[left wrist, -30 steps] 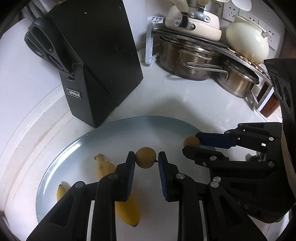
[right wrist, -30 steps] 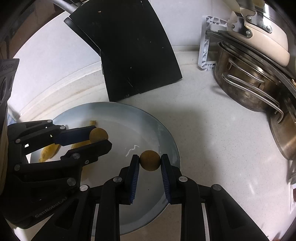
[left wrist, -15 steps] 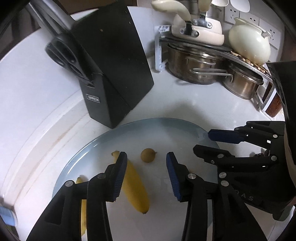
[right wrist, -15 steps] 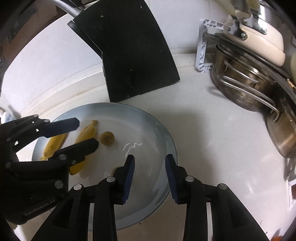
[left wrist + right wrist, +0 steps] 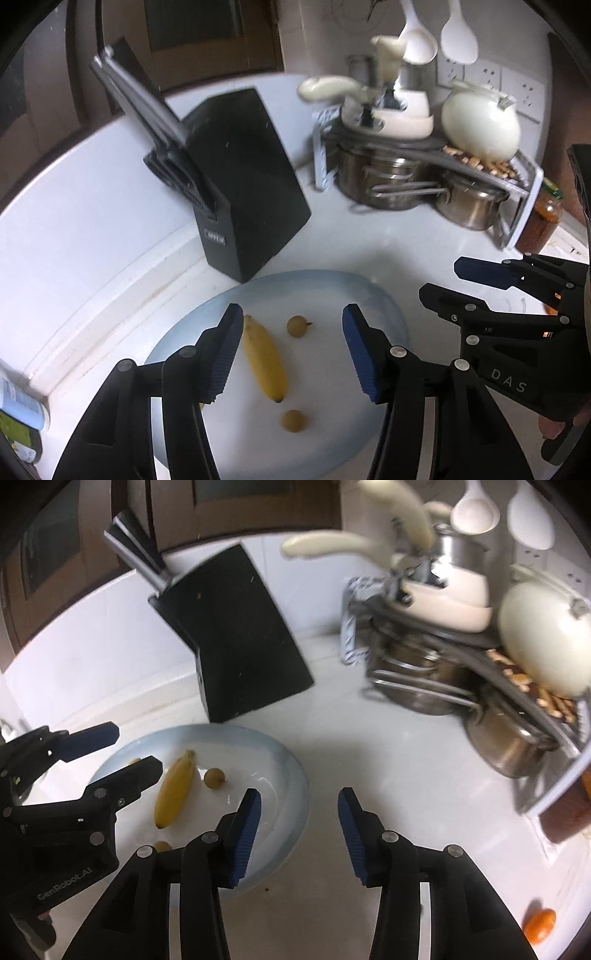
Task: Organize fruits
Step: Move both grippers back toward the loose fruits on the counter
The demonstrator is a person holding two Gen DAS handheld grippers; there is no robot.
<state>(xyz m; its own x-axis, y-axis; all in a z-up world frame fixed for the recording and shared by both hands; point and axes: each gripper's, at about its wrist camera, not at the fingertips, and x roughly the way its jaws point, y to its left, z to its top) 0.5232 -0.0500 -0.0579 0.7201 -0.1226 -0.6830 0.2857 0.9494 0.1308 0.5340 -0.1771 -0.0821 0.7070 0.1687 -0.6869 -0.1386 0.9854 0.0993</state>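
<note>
Left gripper (image 5: 291, 354) above the pale blue plate (image 5: 391, 317), jaws opening and empty. Right gripper (image 5: 299, 834) over the plate's 4 o'clock rim, jaws likewise opening, nothing between them. On the plate: a banana (image 5: 266, 362) lying lengthwise at centre; one small round brown fruit (image 5: 297, 326) just beside its 1 o'clock end, a second round fruit (image 5: 293, 421) near its 6 o'clock tip. Part of another banana (image 5: 135, 761) shows behind the left gripper. Black knife block (image 5: 247, 184) stands at the plate's 11 o'clock; pot rack (image 5: 424, 177) at 1 o'clock. An orange fruit (image 5: 540, 925) lies on the counter (image 5: 332, 738), well apart at 4 o'clock.
</note>
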